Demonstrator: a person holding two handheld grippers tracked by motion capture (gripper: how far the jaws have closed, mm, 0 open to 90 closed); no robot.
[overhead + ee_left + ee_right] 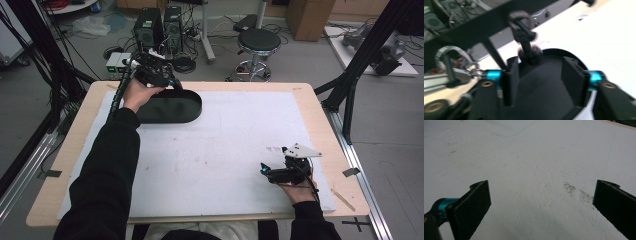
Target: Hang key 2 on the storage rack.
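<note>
Trouble could come at the black tray (170, 106), up at eleven o'clock on the white mat (225, 145) in the high view: the left gripper (165, 80) hangs over its far rim, and a careless dip might knock it.

Left gripper view, blurred: jaws apart, the tray's dark floor between them, nothing clamped.

Right gripper view: jaws wide apart over bare mat. That right gripper (267, 171) sits at five o'clock, well apart from the tray.
</note>
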